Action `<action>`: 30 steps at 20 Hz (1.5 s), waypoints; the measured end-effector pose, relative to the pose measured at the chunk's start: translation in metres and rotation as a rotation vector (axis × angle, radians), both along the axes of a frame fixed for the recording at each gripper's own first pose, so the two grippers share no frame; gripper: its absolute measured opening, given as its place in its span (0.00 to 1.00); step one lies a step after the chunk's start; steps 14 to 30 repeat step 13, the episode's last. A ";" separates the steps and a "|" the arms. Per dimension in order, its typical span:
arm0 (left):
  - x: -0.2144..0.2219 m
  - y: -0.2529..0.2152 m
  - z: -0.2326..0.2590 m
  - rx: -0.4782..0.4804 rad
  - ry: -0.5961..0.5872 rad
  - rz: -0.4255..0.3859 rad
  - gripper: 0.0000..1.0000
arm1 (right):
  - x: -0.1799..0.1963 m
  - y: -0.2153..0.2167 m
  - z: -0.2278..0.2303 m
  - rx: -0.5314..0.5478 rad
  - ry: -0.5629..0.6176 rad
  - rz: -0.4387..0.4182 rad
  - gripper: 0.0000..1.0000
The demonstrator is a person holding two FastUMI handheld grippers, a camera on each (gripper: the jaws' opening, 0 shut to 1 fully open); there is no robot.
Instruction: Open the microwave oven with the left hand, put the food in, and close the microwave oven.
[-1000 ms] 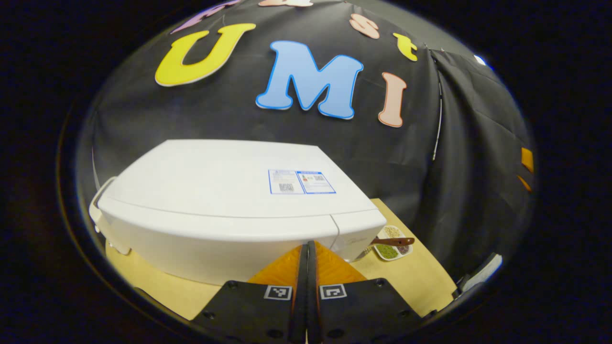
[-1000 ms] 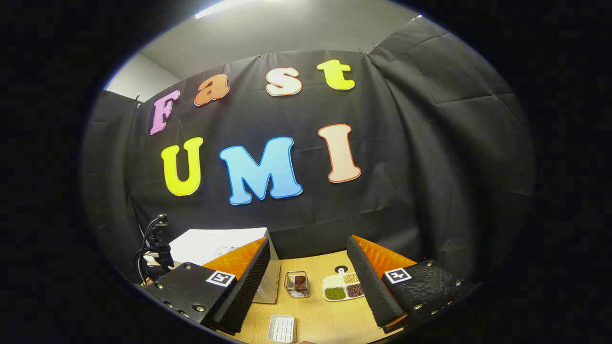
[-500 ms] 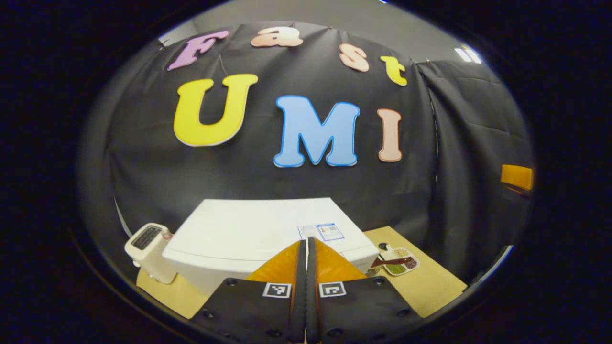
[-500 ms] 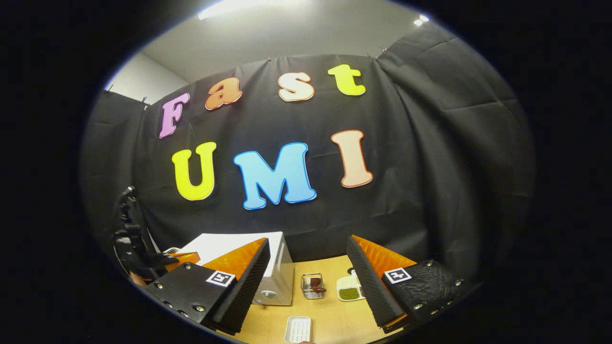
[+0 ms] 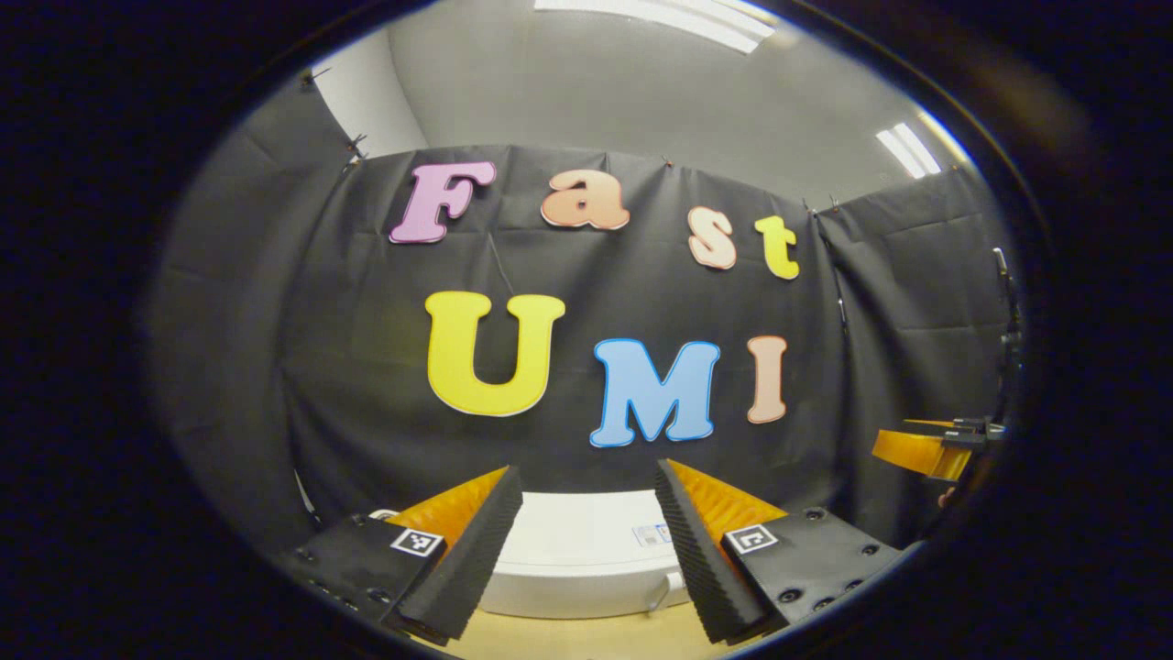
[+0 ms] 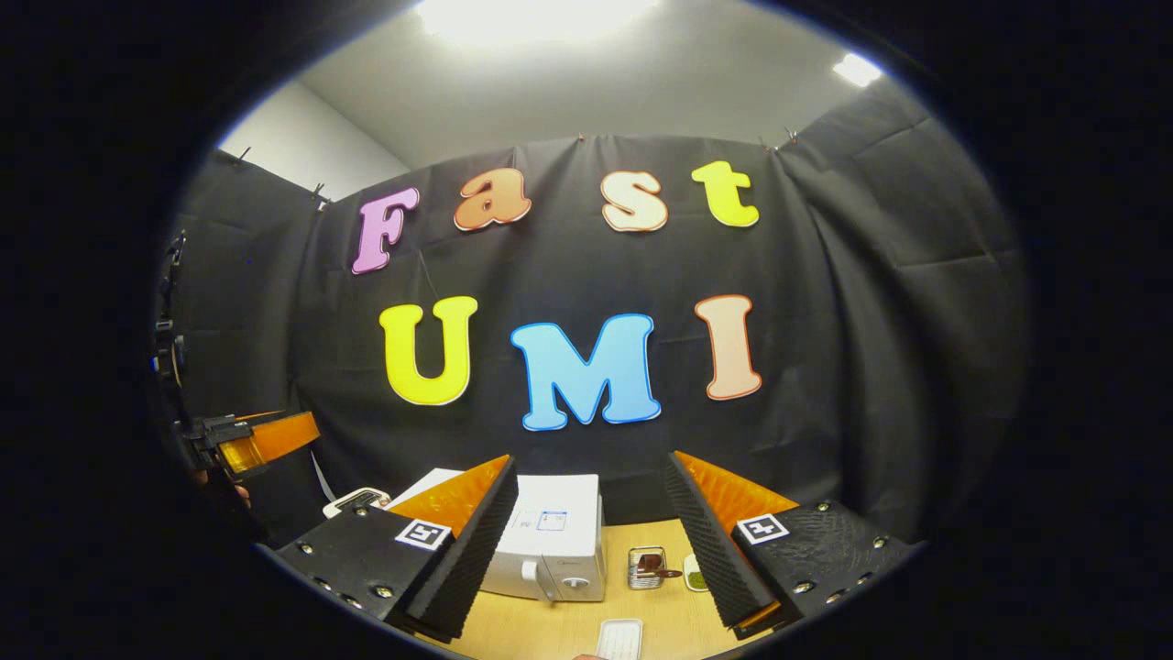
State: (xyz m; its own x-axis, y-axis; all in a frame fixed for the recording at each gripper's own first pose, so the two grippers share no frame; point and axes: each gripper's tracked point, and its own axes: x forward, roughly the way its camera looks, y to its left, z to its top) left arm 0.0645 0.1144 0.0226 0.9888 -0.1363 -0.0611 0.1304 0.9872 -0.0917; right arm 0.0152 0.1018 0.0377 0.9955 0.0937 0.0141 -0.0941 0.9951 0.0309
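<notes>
We hold left gripper [image 5: 586,568] raised, fingers spread, empty; microwave oven [image 5: 586,559] sits below and ahead between them, door apparently shut. Right gripper [image 6: 591,550] likewise spread, empty; oven ahead-left, food basket [image 6: 647,568] just right of oven. Left nearer; worktop [image 6: 550,632] before oven open.

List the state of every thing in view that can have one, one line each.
microwave oven: door shut, standing on the table.
left hand-held gripper: open, empty, raised above the microwave oven.
right hand-held gripper: open, empty, held off the table.
wire basket: upright on the table, something brown inside.
white tray: flat on the table, contents cannot be told.
</notes>
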 end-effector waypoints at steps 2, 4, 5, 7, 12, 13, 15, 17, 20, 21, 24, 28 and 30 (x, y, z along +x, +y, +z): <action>-0.015 0.010 0.012 -0.001 -0.021 -0.007 0.94 | -0.010 0.014 0.008 0.001 -0.004 0.002 0.98; -0.028 0.021 0.028 -0.004 -0.060 -0.011 0.96 | -0.019 0.022 0.014 -0.001 -0.008 -0.011 0.98; -0.034 0.025 0.031 -0.003 -0.068 -0.016 0.96 | -0.022 0.024 0.017 -0.012 -0.008 -0.023 0.98; -0.041 0.027 0.031 0.000 -0.073 -0.028 0.96 | -0.031 0.029 0.018 -0.034 -0.008 -0.034 0.98; -0.050 0.031 0.034 -0.024 -0.084 -0.006 0.96 | -0.038 0.041 0.019 -0.051 -0.010 -0.009 0.98; -0.051 0.029 0.036 -0.018 -0.088 -0.003 0.96 | -0.038 0.039 0.020 -0.054 -0.013 -0.004 0.98; -0.051 0.029 0.036 -0.018 -0.088 -0.003 0.96 | -0.038 0.039 0.020 -0.054 -0.013 -0.004 0.98; -0.051 0.029 0.036 -0.018 -0.088 -0.003 0.96 | -0.038 0.039 0.020 -0.054 -0.013 -0.004 0.98; -0.051 0.029 0.036 -0.018 -0.088 -0.003 0.96 | -0.038 0.039 0.020 -0.054 -0.013 -0.004 0.98; -0.051 0.029 0.036 -0.018 -0.088 -0.003 0.96 | -0.038 0.039 0.020 -0.054 -0.013 -0.004 0.98; -0.051 0.029 0.036 -0.018 -0.088 -0.003 0.96 | -0.038 0.039 0.020 -0.054 -0.013 -0.004 0.98; -0.051 0.029 0.036 -0.018 -0.088 -0.003 0.96 | -0.038 0.039 0.020 -0.054 -0.013 -0.004 0.98; -0.051 0.029 0.036 -0.018 -0.088 -0.003 0.96 | -0.038 0.039 0.020 -0.054 -0.013 -0.004 0.98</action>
